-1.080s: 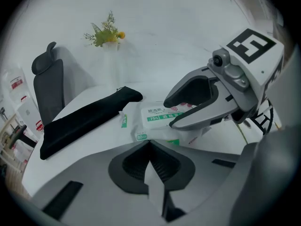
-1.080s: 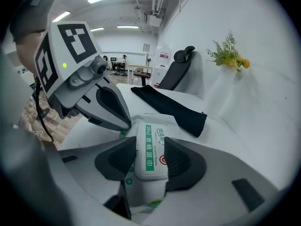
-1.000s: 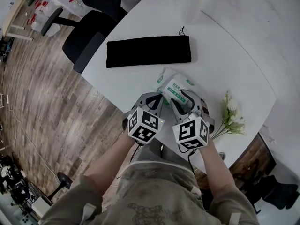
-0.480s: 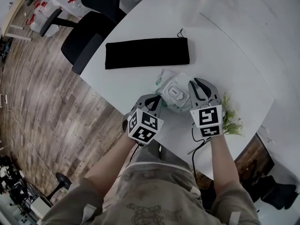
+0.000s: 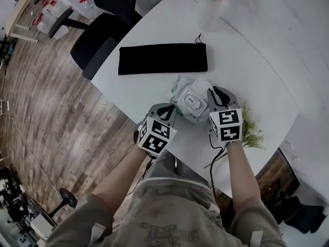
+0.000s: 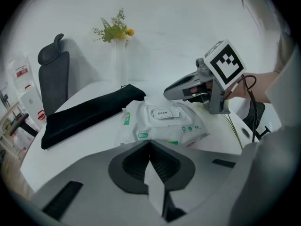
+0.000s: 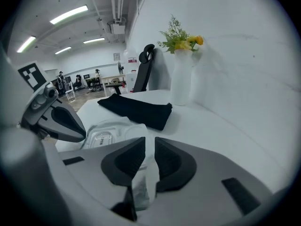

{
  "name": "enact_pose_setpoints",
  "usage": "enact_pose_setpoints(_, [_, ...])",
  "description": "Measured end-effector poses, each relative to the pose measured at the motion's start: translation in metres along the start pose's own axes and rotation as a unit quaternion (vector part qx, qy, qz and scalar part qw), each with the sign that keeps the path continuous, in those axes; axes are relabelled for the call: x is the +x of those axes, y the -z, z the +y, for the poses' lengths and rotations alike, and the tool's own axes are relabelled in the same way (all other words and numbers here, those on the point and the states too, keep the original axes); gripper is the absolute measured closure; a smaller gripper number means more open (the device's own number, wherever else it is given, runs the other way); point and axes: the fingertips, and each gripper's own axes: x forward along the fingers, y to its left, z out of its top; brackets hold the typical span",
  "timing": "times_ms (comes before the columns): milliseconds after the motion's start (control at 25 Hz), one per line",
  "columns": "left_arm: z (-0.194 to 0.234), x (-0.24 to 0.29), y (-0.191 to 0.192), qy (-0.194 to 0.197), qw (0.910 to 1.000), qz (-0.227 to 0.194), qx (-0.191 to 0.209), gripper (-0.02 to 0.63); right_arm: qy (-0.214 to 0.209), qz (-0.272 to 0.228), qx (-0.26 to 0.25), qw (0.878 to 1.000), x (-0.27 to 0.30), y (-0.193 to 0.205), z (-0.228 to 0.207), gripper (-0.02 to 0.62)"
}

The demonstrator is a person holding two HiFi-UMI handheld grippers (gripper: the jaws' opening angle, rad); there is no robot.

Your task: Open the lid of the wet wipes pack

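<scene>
The white wet wipes pack (image 5: 189,103) lies near the round white table's front edge, its flap lid (image 6: 162,113) marked OPEN lying flat and closed. My left gripper (image 5: 171,112) sits at the pack's near left edge, jaws together on the film there (image 6: 149,142). At the pack's right end is my right gripper (image 5: 216,91). Its jaws (image 7: 149,141) are opening slightly from a narrow gap, with crumpled white film of the pack showing between them. Each gripper shows in the other's view: the right one (image 6: 170,92) and the left one (image 7: 75,132).
A long black pouch (image 5: 163,58) lies beyond the pack. A white vase with yellow flowers (image 7: 183,76) stands at the back. A loose green sprig (image 5: 253,130) lies right of my right gripper. A black office chair (image 5: 97,40) stands off the table's left edge.
My right gripper has swung from over the pack's lid to its right end, rolled upright, and its wide jaws have closed to a narrow gap. The left gripper has stayed put.
</scene>
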Motion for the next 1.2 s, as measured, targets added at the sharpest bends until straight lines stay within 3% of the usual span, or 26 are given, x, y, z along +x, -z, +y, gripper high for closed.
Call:
enact_pose_setpoints(320, [0.000, -0.048, -0.040, -0.014, 0.9988, -0.041, 0.026, 0.589, -0.012, -0.073, 0.030, 0.997, -0.068, -0.057, 0.010, 0.546])
enact_pose_setpoints(520, [-0.005, -0.091, -0.077, -0.005, 0.9962, -0.087, 0.009, 0.589, -0.010, -0.130, 0.050, 0.990, -0.122, -0.095, 0.016, 0.551])
enact_pose_setpoints(840, [-0.018, -0.165, -0.115, -0.022, 0.9875, -0.148, 0.051, 0.589, 0.005, -0.188, 0.023, 0.982, -0.212, -0.142, 0.041, 0.551])
enact_pose_setpoints(1080, [-0.033, -0.219, -0.136, -0.032, 0.9773, -0.196, 0.073, 0.589, -0.020, -0.233, 0.039, 0.972, -0.263, -0.163, 0.069, 0.551])
enact_pose_setpoints(1200, [-0.044, -0.245, -0.144, -0.032, 0.9715, -0.219, 0.086, 0.588, -0.017, -0.248, 0.024, 0.968, -0.287, -0.168, 0.080, 0.551])
